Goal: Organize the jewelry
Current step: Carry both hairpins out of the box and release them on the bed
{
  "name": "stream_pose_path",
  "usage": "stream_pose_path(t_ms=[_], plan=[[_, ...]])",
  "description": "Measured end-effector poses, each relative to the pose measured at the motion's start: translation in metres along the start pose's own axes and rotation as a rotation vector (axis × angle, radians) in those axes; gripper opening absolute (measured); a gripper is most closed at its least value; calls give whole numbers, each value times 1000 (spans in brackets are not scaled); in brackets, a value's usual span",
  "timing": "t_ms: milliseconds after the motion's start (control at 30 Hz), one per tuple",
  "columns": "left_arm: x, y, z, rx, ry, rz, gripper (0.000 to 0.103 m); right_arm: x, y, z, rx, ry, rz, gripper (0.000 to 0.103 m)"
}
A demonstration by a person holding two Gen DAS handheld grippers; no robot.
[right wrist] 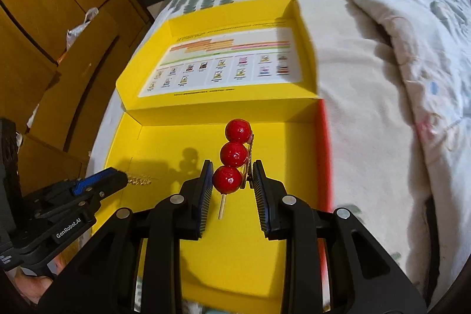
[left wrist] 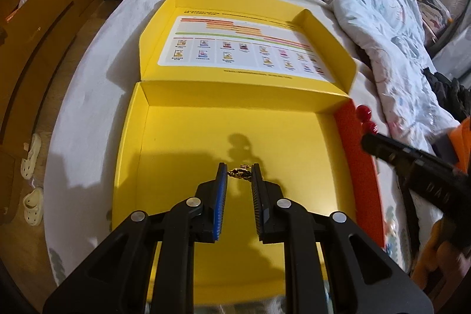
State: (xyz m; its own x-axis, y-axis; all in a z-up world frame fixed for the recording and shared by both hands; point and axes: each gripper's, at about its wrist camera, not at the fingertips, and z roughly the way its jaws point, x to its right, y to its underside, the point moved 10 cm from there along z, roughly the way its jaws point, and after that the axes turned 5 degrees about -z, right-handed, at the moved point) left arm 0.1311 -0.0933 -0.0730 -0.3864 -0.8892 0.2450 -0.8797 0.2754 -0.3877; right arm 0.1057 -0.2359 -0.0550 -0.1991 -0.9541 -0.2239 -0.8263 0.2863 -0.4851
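The yellow box (left wrist: 182,143) lies open on the bed (left wrist: 88,96), nothing resting on its floor. Above it, the left gripper (left wrist: 239,171) pinches a gold chain (left wrist: 242,173). To the chain's right, the right gripper (right wrist: 232,169) clamps a red-ball hairpin (right wrist: 234,155); a quilt (right wrist: 397,5) lies right of the box.

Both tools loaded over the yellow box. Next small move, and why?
Probably lower the right tool toward the box floor and release there. It holds the red three-bead pin above the open yellow box, and the floor looks bare beneath it. The left tool is shut on a gold chain piece, which likely goes in separately so the two don't tangle.
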Motion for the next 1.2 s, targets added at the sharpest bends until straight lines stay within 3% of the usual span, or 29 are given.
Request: stream_pose_path(t_ms=[267,400,600,833,1200], plan=[[15,53,-47,18,32,61,17,29,38,-85,62,11,55,28],[21,99,-58,-11,61,97,17,54,78,-110,76,20,105,28],[30,160,-60,-56,90,147,17,93,141,-114,30,82,160,28],[28,215,-47,-100,59,190,17,126,194,-116,-12,134,197,28],[8,254,-18,-170,-26,207,17,168,237,-100,-95,202,262,28]])
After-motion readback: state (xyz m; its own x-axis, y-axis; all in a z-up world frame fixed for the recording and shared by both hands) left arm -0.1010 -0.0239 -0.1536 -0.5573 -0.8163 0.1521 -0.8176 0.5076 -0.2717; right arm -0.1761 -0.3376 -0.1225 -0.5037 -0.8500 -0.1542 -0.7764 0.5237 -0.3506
